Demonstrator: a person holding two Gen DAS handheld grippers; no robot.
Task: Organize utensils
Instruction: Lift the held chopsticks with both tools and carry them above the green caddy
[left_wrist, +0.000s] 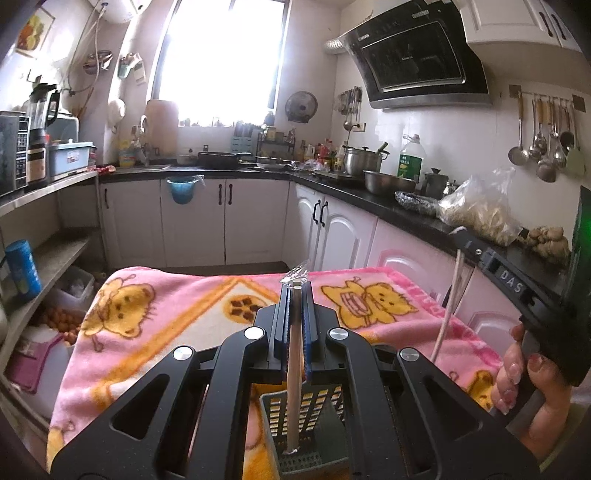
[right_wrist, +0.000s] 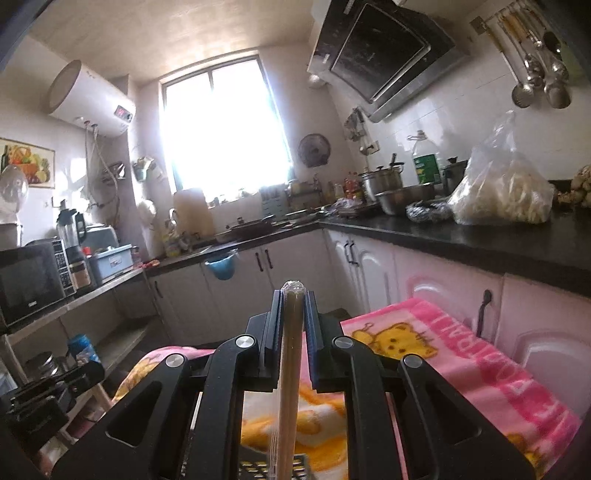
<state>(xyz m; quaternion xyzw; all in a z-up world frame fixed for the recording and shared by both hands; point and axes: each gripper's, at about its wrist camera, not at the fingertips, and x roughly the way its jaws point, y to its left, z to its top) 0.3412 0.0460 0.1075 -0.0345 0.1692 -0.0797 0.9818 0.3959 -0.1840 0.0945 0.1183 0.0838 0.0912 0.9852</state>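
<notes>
My left gripper is shut on a pair of wrapped wooden chopsticks. Their lower end reaches into a grey perforated utensil basket on the pink cartoon blanket. My right gripper is shut on another pair of plastic-wrapped chopsticks, held upright above the basket's rim. In the left wrist view the right gripper's body and the hand holding it show at the right, with its chopsticks hanging down over the blanket.
The blanket covers a table in a kitchen. A black counter runs along the right with a bag of food, pots and a bottle. Shelves stand at the left. White cabinets line the far wall.
</notes>
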